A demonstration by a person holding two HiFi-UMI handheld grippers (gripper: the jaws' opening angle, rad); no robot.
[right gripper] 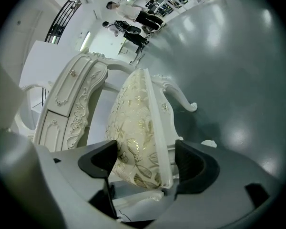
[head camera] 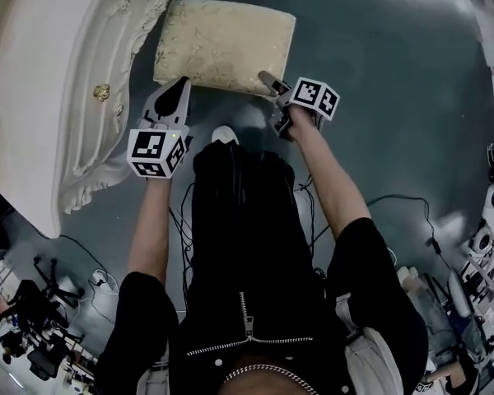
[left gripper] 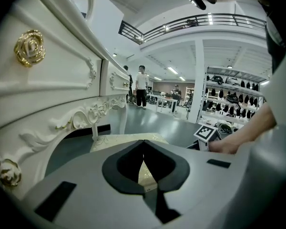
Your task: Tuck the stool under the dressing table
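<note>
The stool point(head camera: 222, 44) has a cream and gold cushion and white carved legs, and it stands on the grey floor just right of the white dressing table point(head camera: 58, 97). My left gripper point(head camera: 181, 82) is at the stool's near left corner. Its jaws are shut tip to tip with nothing between them, and the cushion point(left gripper: 115, 140) shows just beyond them. My right gripper point(head camera: 267, 79) is at the near right corner. In the right gripper view the seat edge point(right gripper: 133, 128) stands on end between the two pads of this gripper point(right gripper: 145, 159), which close against the cushion and the white rim.
The dressing table's drawer front with gold rose knobs point(left gripper: 29, 46) runs close along my left. The person's shoe point(head camera: 223, 135) is just behind the stool. Cables and gear point(head camera: 41, 303) lie on the floor behind. People and shelves point(left gripper: 233, 99) stand far off.
</note>
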